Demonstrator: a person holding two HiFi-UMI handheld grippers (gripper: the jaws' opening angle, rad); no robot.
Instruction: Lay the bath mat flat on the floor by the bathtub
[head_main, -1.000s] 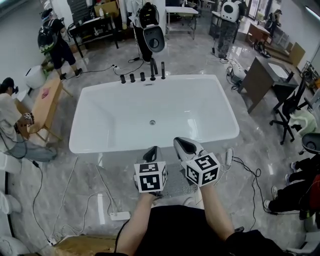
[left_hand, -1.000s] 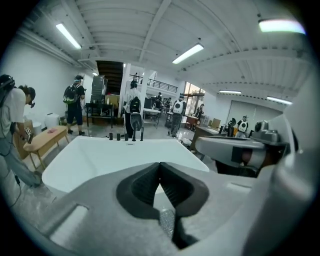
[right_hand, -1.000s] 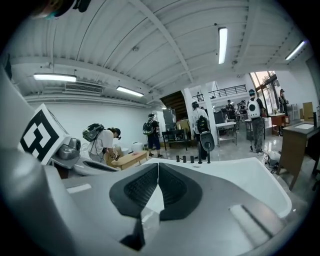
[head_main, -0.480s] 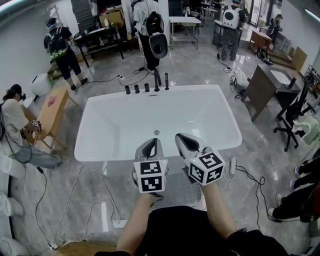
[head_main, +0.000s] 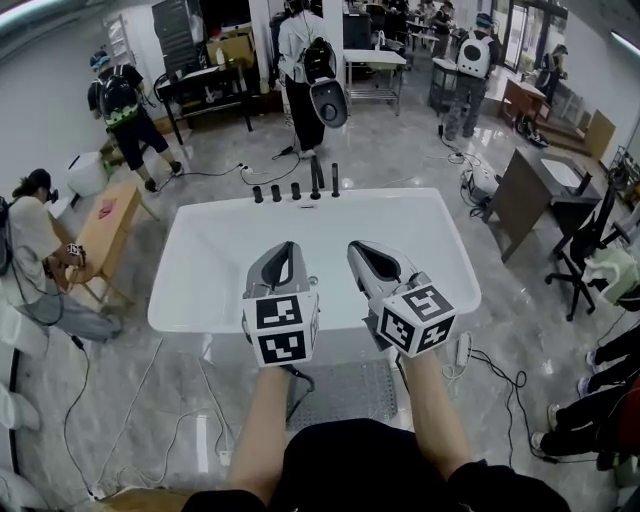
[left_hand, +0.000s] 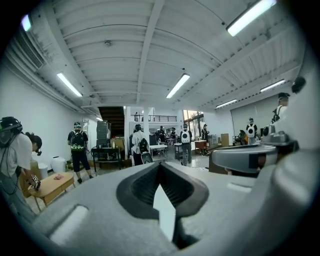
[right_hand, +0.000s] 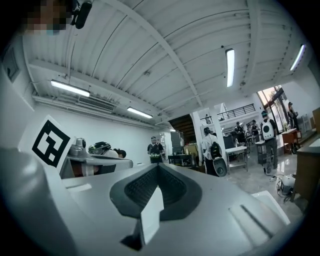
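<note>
The grey bath mat (head_main: 345, 390) lies flat on the marble floor, between the person's arms and the near side of the white bathtub (head_main: 190, 300). Both grippers are held up in front of the tub, side by side, with nothing in them. The left gripper (head_main: 285, 250) is shut, and its jaws meet in a closed line in the left gripper view (left_hand: 160, 166). The right gripper (head_main: 360, 250) is shut too, with its jaws together in the right gripper view (right_hand: 157, 167). Both gripper views look out level across the room, not at the mat.
Black taps (head_main: 295, 190) line the tub's far rim. Cables and a white handset (head_main: 462, 350) lie on the floor right of the mat. A wooden bench (head_main: 100, 230) with people stands at the left. A desk (head_main: 525, 185) and an office chair (head_main: 590, 240) are at the right.
Both grippers have risen from just above the mat to in front of the tub, staying shut. The head view has tipped up, so more of the room shows.
</note>
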